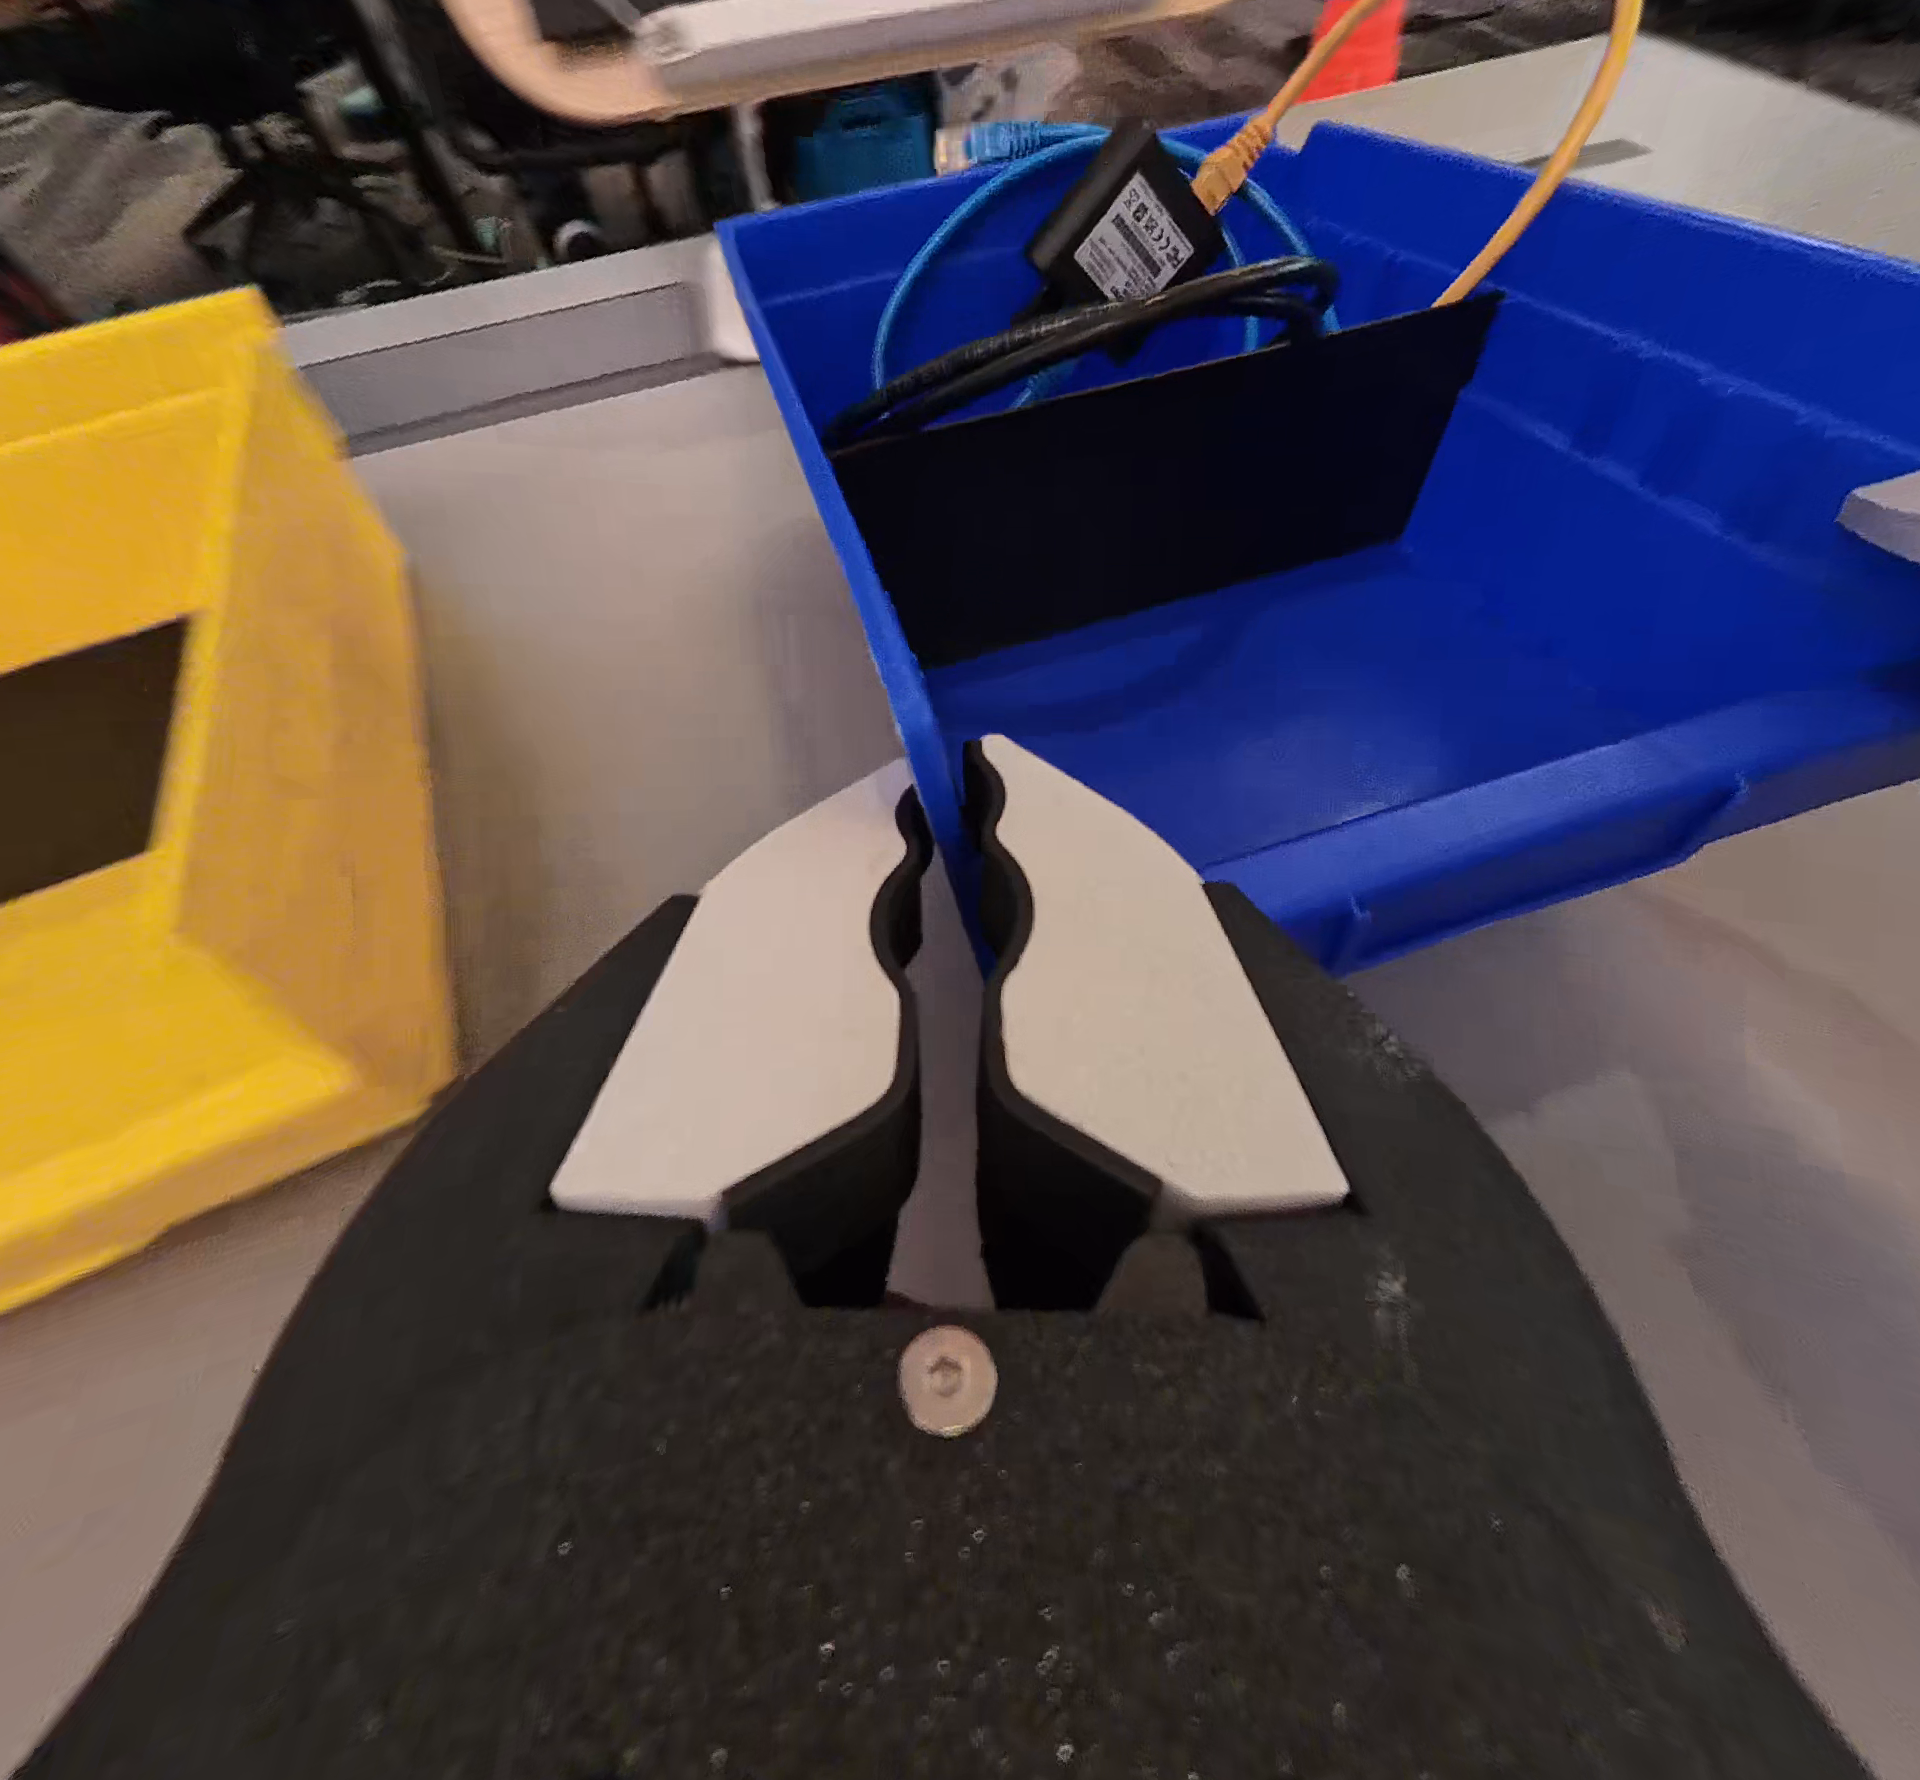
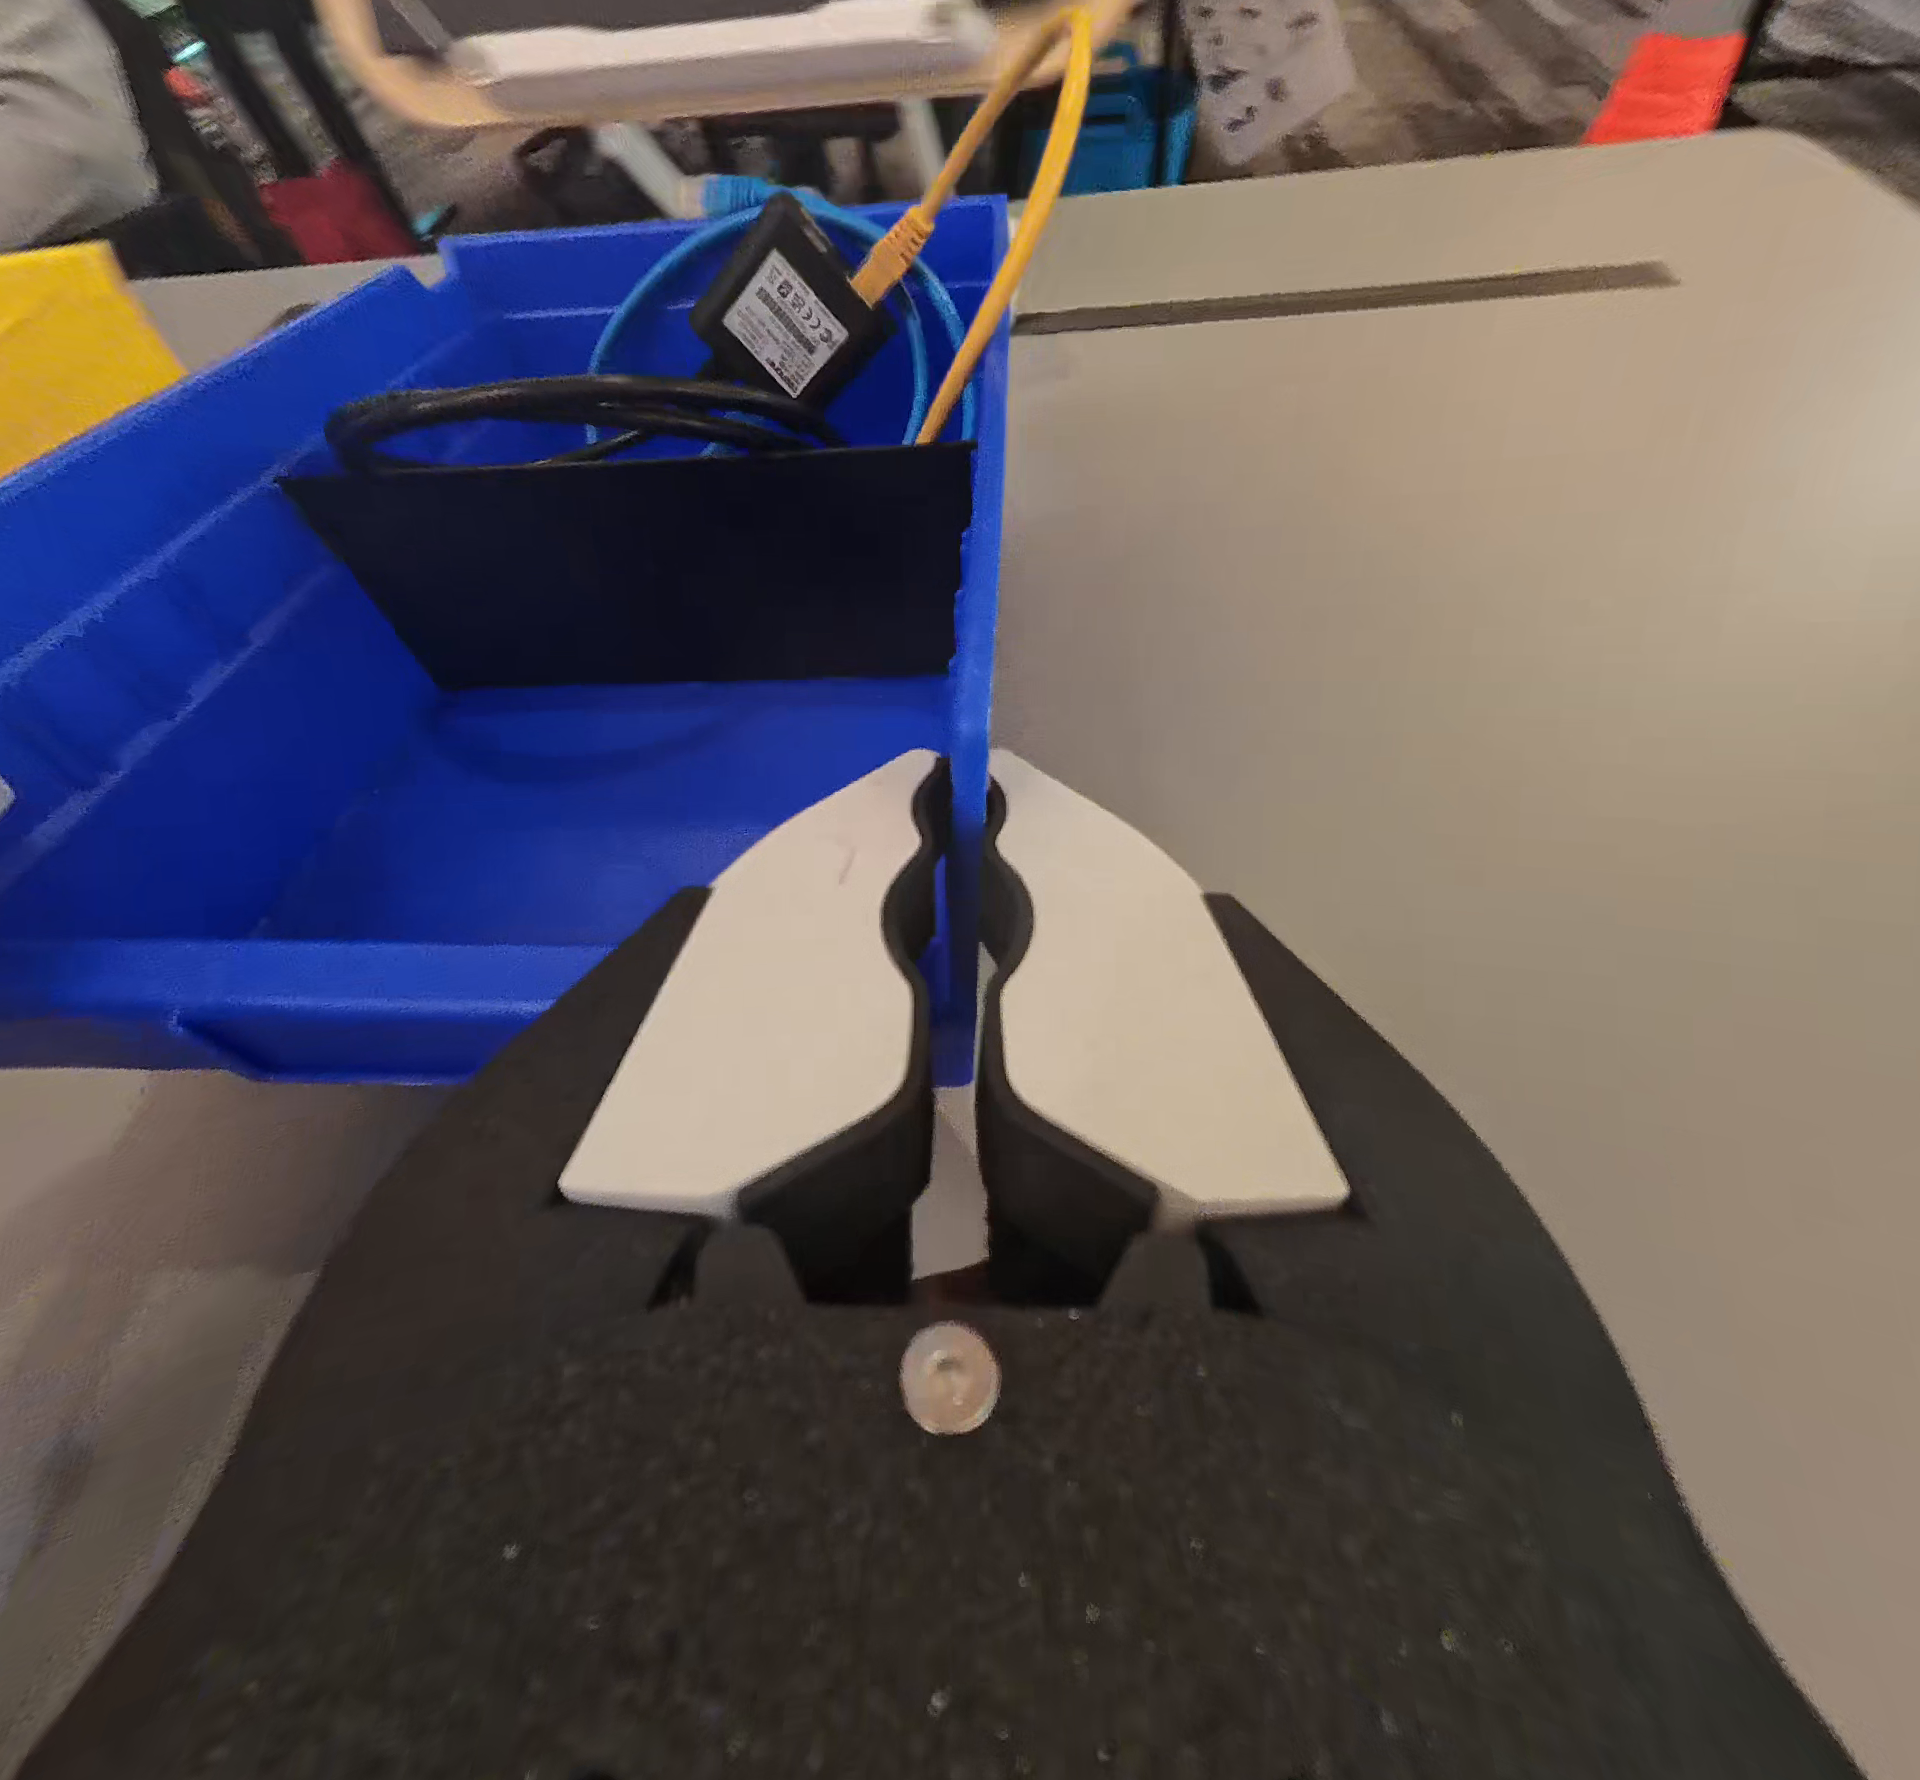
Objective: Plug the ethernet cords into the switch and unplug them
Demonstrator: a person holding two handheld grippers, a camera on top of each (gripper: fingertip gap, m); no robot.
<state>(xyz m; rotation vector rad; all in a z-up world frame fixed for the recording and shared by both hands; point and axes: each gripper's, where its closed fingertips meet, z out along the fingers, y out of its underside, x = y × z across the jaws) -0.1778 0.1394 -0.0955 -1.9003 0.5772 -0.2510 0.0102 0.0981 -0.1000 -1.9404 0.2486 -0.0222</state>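
left gripper (image 1: 948, 795) and right gripper (image 2: 966, 795) pinched narrow on blue bin (image 1: 1558, 795) side walls | switch (image 1: 1127, 224) upper centre, in rear compartment, yellow cord (image 1: 1621, 16) plugged | light, stiff box; springy cords | best gripped at connector boot (image 1: 1226, 172)

A small black box-shaped switch (image 1: 1127, 224) with a pale label on its upturned face lies tilted in the far compartment of the blue plastic bin (image 1: 1558, 650), behind a black divider. A yellow ethernet cord (image 1: 1548, 37) is plugged into it and arcs high above the bin. A coiled blue ethernet cord (image 2: 935, 328) lies beneath, its plug loose at the far rim.
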